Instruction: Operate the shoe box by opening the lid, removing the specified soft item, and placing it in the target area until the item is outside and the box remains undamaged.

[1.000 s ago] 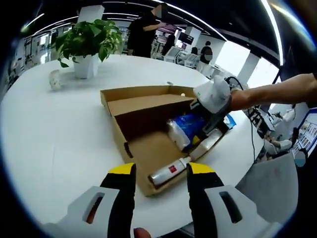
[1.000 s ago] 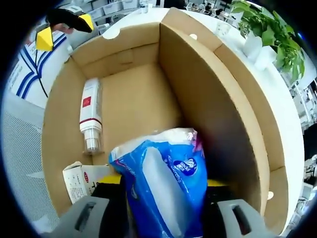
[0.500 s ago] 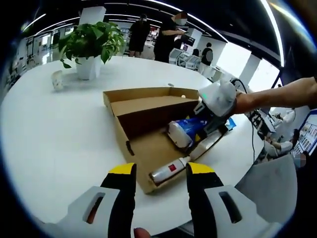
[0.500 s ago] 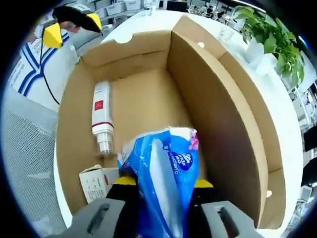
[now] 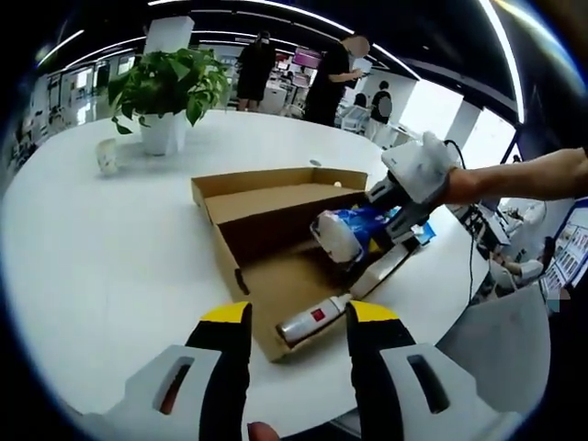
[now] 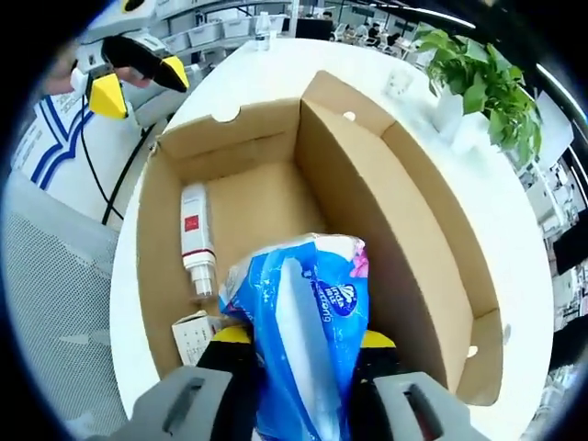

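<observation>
Compared with one second ago, the right gripper (image 6: 306, 342) has carried the blue tissue pack (image 6: 308, 322) higher; the pack is now above the floor of the shoe box (image 6: 395, 230), clamped between the jaws. I judge the removal is nearly done; placing it on the tabletop (image 5: 101, 239) remains. Under the pack, the box holds a white bottle (image 6: 197, 248) and a small carton (image 6: 191, 338). The left gripper (image 5: 290, 317) hangs open and empty before the box.
</observation>
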Motion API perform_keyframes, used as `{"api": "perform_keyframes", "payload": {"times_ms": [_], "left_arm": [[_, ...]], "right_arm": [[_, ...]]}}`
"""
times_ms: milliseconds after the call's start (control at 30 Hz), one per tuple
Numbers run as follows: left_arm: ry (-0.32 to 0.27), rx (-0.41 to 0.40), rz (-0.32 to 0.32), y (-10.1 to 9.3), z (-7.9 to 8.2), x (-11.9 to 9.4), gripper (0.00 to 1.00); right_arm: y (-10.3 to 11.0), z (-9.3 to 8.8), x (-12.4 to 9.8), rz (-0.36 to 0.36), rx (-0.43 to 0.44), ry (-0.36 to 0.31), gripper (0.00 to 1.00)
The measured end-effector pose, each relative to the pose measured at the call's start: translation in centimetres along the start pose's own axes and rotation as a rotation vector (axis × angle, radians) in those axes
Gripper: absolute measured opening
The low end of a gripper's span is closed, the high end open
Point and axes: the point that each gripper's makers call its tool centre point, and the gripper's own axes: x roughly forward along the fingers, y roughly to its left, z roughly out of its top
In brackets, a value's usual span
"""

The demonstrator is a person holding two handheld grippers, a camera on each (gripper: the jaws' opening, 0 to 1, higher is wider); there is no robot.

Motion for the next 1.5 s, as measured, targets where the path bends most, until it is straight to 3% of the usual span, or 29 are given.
{"api": "perform_keyframes", "payload": {"times_ms": [600, 1033, 1500], "left_arm": [[0.004, 0.06, -0.04, -1.9, 1.5, 0.6, 0.44], [0.007, 0.081, -0.063, -3.7, 1.9, 0.7, 0.44], [0.014, 0.13, -0.104, -6.2, 3.0, 2.0, 0.45]], "right_arm": [[1.4, 2.5, -5.7, -0.074, 0.019, -0.114, 0.32], [1.0, 2.4, -8.8, -0.138, 0.015, -0.152, 0.33], [0.1, 0.4, -12.6, -0.21, 0.027, -0.161, 0.33]]}}
